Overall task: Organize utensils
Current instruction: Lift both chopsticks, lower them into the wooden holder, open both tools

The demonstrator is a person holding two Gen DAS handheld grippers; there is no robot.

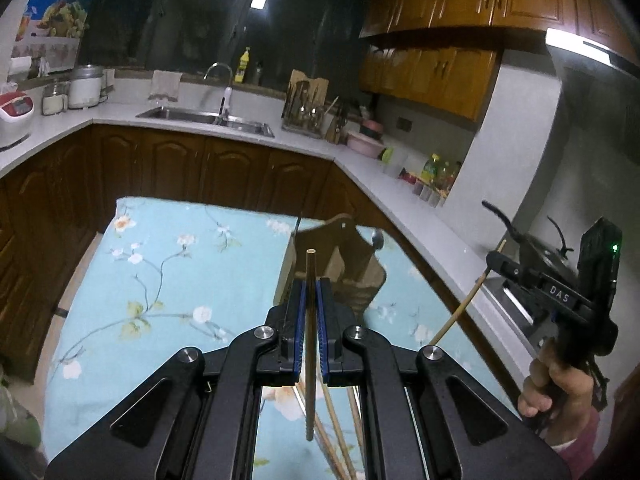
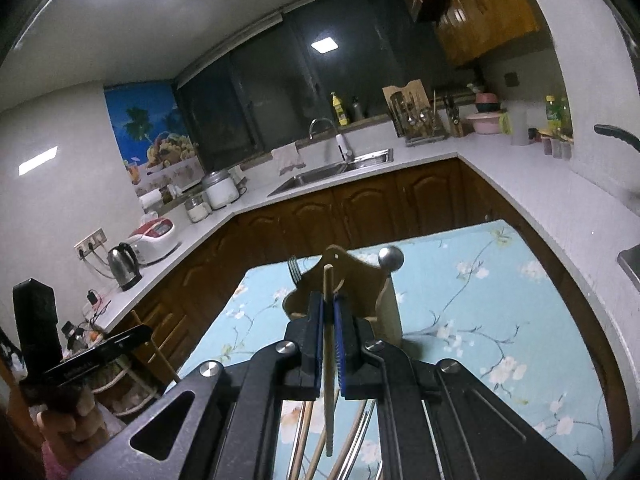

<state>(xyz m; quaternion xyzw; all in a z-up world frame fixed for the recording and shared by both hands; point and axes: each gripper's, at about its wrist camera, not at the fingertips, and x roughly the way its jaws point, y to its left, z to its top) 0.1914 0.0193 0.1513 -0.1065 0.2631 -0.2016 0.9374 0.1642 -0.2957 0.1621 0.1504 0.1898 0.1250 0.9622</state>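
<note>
My left gripper [image 1: 311,286] is shut on a wooden chopstick [image 1: 310,320] that stands upright between its blue pads. My right gripper [image 2: 329,300] is shut on another wooden chopstick [image 2: 329,344]; it also shows at the right of the left wrist view [image 1: 492,265], its chopstick [image 1: 464,304] slanting down. A wooden utensil holder [image 1: 352,264] stands on the flowered blue tablecloth [image 1: 168,280], just beyond both grippers; in the right wrist view the holder [image 2: 352,280] holds a fork [image 2: 295,270] and a round-ended metal utensil [image 2: 390,259]. Several loose chopsticks [image 2: 308,432] lie on the cloth under the grippers.
A white kitchen counter [image 1: 360,176] wraps around behind the table, with a sink [image 1: 208,118], a rice cooker [image 2: 154,240], a kettle [image 2: 124,266], a knife rack [image 1: 306,108] and bottles. A stove [image 1: 520,304] lies at the right. Dark wooden cabinets stand below the counter.
</note>
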